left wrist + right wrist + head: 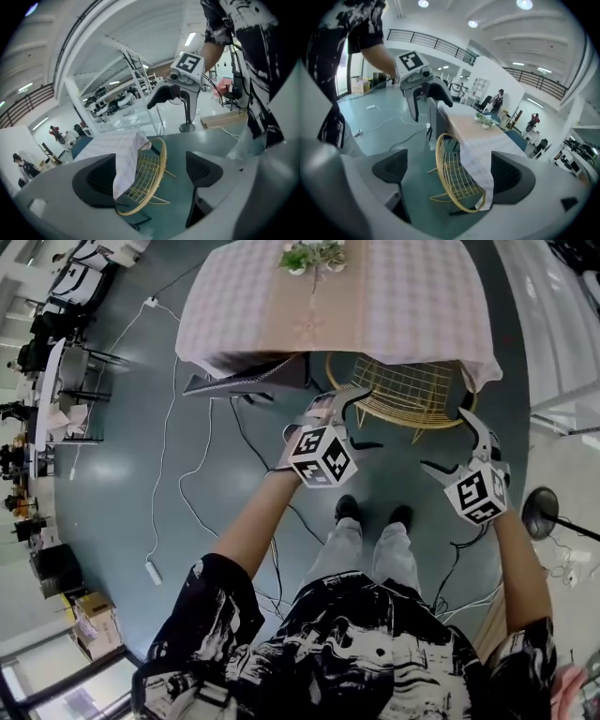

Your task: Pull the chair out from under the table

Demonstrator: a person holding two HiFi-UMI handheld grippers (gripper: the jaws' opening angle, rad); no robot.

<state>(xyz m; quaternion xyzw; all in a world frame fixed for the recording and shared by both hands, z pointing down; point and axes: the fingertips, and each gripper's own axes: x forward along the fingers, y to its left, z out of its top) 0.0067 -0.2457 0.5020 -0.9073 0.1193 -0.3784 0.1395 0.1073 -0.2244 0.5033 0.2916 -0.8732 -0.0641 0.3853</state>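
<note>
A gold wire chair (405, 390) stands tucked partly under the table (394, 306), whose checkered cloth hangs over the chair's far side. My left gripper (359, 423) hovers open just in front of the chair's left rim, apart from it. My right gripper (457, 448) is open too, close to the chair's right rim, holding nothing. In the left gripper view the chair (146, 180) shows between the spread jaws of the left gripper (150, 173). The right gripper view frames the chair (454, 183) the same way between the jaws of the right gripper (451, 172).
A dark chair (246, 381) stands at the table's left corner. A small flower pot (312, 256) sits on the table. Cables (178, 474) trail over the floor at left. A round stand base (541, 512) is at right. The person's shoes (373, 514) are behind the chair.
</note>
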